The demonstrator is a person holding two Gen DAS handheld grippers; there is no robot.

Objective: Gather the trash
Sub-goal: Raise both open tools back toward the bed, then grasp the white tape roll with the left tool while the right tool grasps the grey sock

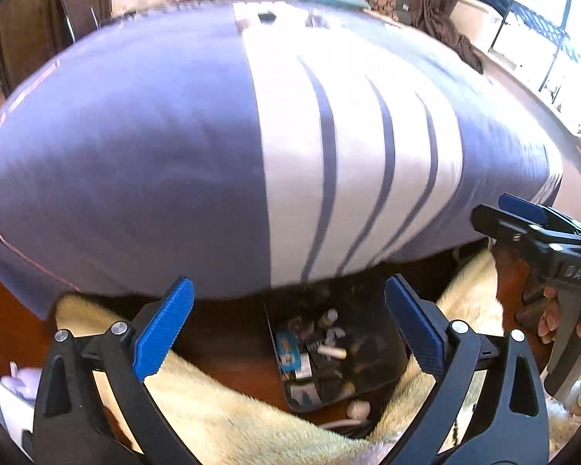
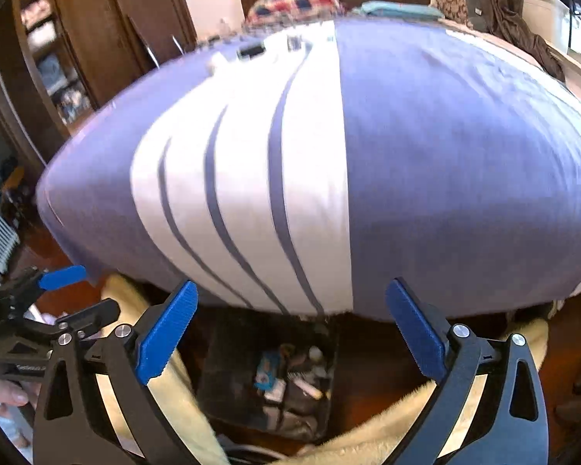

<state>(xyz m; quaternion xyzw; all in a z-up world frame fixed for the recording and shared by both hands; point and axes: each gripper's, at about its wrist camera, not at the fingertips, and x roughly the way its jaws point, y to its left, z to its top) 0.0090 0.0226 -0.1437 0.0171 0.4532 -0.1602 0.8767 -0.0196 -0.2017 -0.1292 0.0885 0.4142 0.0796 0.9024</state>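
Both my grippers hang empty over a trash bin at the foot of a bed.

The blue-and-white striped bedspread (image 1: 290, 147) fills the view. Below it the dark bin (image 1: 329, 352), on wood floor between cream fleece (image 1: 228, 407), holds wrappers and tubes. My left gripper (image 1: 290, 333) and right gripper (image 2: 290, 333) both stand spread wide with nothing between the fingers, probably after a drop.

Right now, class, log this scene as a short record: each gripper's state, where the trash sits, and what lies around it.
left gripper: open, nothing between the pads
right gripper: open, nothing between the pads
trash bin: dark, on the floor at the foot of the bed, holding wrappers and small tubes
bed cover: purple with a white striped band
rug: cream, fluffy, beside the bin
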